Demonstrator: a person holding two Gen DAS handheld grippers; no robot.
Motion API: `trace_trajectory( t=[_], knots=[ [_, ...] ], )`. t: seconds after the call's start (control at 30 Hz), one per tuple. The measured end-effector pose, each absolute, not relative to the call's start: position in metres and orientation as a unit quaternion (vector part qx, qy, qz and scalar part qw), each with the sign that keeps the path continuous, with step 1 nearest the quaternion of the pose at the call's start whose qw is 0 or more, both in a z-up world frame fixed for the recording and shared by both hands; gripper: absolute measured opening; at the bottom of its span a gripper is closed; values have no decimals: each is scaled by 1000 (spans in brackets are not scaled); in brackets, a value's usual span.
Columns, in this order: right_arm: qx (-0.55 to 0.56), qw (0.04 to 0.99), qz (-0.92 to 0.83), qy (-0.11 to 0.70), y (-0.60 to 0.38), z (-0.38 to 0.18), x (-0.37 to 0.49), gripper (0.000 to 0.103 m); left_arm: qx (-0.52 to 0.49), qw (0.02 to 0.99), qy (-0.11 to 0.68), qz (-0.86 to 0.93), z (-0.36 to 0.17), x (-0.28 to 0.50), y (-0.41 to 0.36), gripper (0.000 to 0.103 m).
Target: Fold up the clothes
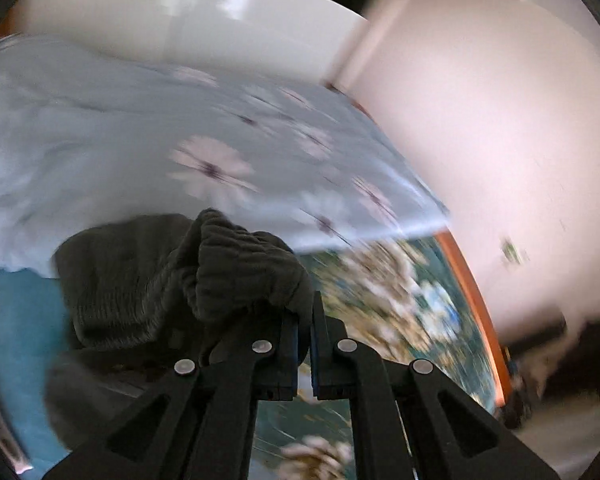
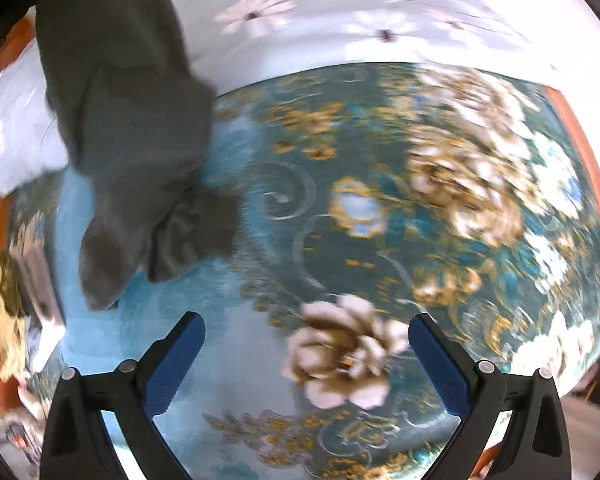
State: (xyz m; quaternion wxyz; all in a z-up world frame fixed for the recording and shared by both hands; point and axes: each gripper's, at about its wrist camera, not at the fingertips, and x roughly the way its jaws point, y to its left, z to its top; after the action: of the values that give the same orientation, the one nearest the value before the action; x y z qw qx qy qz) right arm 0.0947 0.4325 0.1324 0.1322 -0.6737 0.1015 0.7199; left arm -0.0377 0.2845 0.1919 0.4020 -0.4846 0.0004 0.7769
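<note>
Dark grey garment (image 1: 236, 268): bunched, pinched in left claw (image 1: 305, 320), hanging beneath it. Right claw (image 2: 306, 344): wide, empty, above teal flowered bedspread (image 2: 340, 200).

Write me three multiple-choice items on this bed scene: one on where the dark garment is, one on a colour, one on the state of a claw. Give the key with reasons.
1. Where does the dark grey garment hang?
A. left side of the right wrist view
B. right side
C. under the pillow

2. What is the ground colour of the bedspread?
A. red
B. teal
C. black

3. How is the right claw?
A. shut on the garment
B. shut on nothing
C. open, holding nothing

Key: 1 A, it hangs at the left, above the bedspread; 2 B, teal shows under gold and white flowers; 3 C, its blue pads stand wide apart over bare bedspread, while the left claw pinches the garment.
</note>
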Motion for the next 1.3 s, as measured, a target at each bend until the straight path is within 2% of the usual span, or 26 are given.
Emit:
trace_trajectory(
  t=[0.13,0.33,0.57,0.63,0.67,0.7,0.77,0.93,1.13,1.2,1.23,1.3],
  knots=[
    [-652,167,726,143,473,138,138,103,-508,449,48,733,186,44,350,4],
    [-635,209,723,176,541,131,198,103,-572,466,92,669,150,143,441,4],
    [-625,249,709,209,635,132,244,103,-666,395,119,621,93,198,514,5],
    [-624,247,708,221,657,130,251,103,-697,372,99,606,81,199,516,10],
    [-624,242,708,225,666,128,253,103,-703,374,81,599,76,198,516,16],
    [-625,235,708,229,672,124,254,103,-709,376,65,594,73,197,515,30],
    [-629,220,706,239,681,116,253,103,-708,369,43,600,80,190,505,45],
    [-641,168,708,245,681,92,238,103,-678,302,-23,670,114,154,434,45],
    [-658,93,726,176,665,59,198,101,-652,140,-97,739,138,128,292,45],
    [-667,77,727,143,659,48,183,93,-647,84,-126,747,138,130,243,45],
    [-673,72,725,130,657,43,176,85,-644,58,-140,750,138,134,217,45],
    [-689,69,714,103,652,29,166,79,-639,10,-161,752,136,145,170,45]
  ],
)
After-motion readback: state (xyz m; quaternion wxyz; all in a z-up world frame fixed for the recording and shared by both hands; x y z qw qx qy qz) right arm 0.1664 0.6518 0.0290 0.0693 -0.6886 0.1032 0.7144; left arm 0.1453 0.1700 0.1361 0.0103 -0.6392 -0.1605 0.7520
